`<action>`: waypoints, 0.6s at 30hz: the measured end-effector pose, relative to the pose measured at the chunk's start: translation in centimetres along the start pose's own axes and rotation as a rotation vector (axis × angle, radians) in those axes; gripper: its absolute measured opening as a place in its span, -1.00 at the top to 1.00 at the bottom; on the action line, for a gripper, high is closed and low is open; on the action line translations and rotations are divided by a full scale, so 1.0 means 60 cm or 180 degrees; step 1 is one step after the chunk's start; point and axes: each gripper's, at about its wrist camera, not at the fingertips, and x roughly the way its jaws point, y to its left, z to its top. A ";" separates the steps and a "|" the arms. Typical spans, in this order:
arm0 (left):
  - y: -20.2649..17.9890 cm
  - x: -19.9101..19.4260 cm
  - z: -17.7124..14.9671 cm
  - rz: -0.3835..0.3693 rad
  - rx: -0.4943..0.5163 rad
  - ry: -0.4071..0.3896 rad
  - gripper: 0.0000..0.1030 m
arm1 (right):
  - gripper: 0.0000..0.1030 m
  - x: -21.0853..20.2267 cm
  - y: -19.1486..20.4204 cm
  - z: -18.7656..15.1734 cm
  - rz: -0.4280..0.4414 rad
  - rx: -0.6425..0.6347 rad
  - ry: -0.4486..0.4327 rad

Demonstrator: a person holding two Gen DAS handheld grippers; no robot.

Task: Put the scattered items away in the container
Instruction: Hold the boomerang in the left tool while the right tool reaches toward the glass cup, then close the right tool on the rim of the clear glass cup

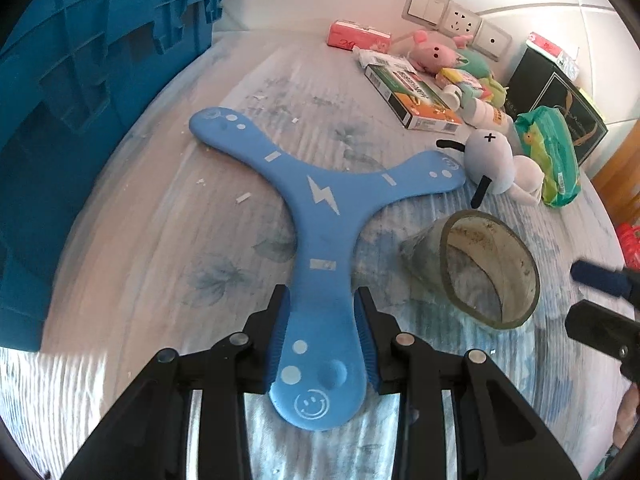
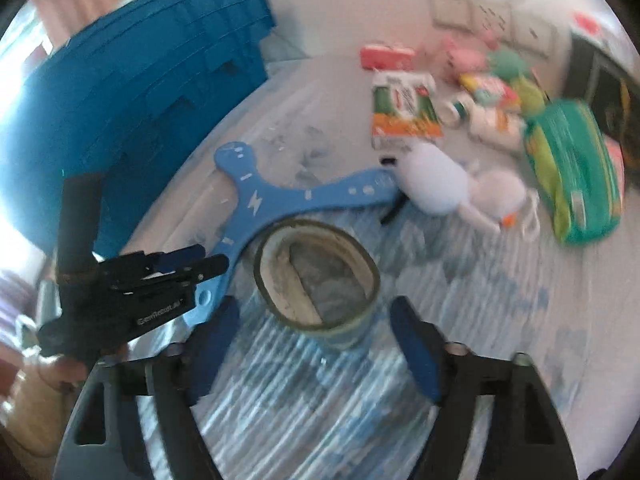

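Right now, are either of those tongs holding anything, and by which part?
The left tongs grip the blue three-armed boomerang by the end of one arm. The right tongs are open around the dirty cup, not gripping it.

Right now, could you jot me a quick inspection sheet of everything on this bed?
Surface: pale floral bedsheet, scattered with small white scraps.
Job's things: blue three-armed boomerang; grimy clear cup on its side; blue crate at left.
Clutter: white plush, pink plush, green wipes pack, boxes, a bottle.
Grippers: left gripper, fingers closed on one boomerang arm; right gripper, fingers open, either side of the cup, not touching.
Cables: nothing seen.
Surroundings: wall sockets, black box.
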 end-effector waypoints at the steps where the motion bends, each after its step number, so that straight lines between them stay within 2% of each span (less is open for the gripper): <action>1: 0.002 0.000 -0.001 0.0011 0.0006 0.0002 0.04 | -0.55 0.008 0.005 0.003 -0.0072 -0.0051 0.0016; 2: 0.003 -0.001 -0.001 0.0009 0.0012 -0.0015 -0.22 | -0.55 0.020 0.010 0.001 -0.0135 -0.0111 0.0019; 4: 0.004 -0.005 0.001 0.0009 0.0046 -0.0119 -0.41 | -0.56 0.035 0.006 0.000 -0.0142 -0.0119 0.0007; 9: 0.000 0.017 0.017 0.0076 0.0180 -0.0104 -0.43 | -0.61 0.059 -0.006 0.009 -0.0137 -0.0111 -0.0017; 11: 0.000 0.029 0.020 0.0103 0.0186 -0.0093 -0.43 | -0.59 0.066 -0.022 0.008 -0.0019 0.0104 -0.0058; 12: -0.001 0.035 0.021 0.0083 0.0178 -0.0087 -0.43 | -0.50 0.062 -0.026 0.006 0.0002 0.0212 -0.0091; 13: -0.001 0.040 0.022 0.0062 0.0170 -0.0080 -0.43 | 0.31 0.059 -0.033 0.005 -0.0177 0.0330 -0.0111; 14: -0.004 0.045 0.023 0.0067 0.0159 -0.0081 -0.43 | 0.61 0.061 -0.042 0.002 -0.0513 0.0413 -0.0038; 15: -0.009 0.048 0.025 0.0088 0.0176 -0.0105 -0.43 | 0.63 0.059 -0.058 -0.002 -0.0575 0.0583 -0.0035; 16: -0.014 0.052 0.028 0.0108 0.0208 -0.0110 -0.43 | 0.64 0.056 -0.086 -0.011 -0.0481 0.0868 0.0002; 18: -0.024 0.062 0.036 0.0219 0.0272 -0.0132 -0.43 | 0.64 0.050 -0.115 -0.023 -0.0513 0.1095 0.0067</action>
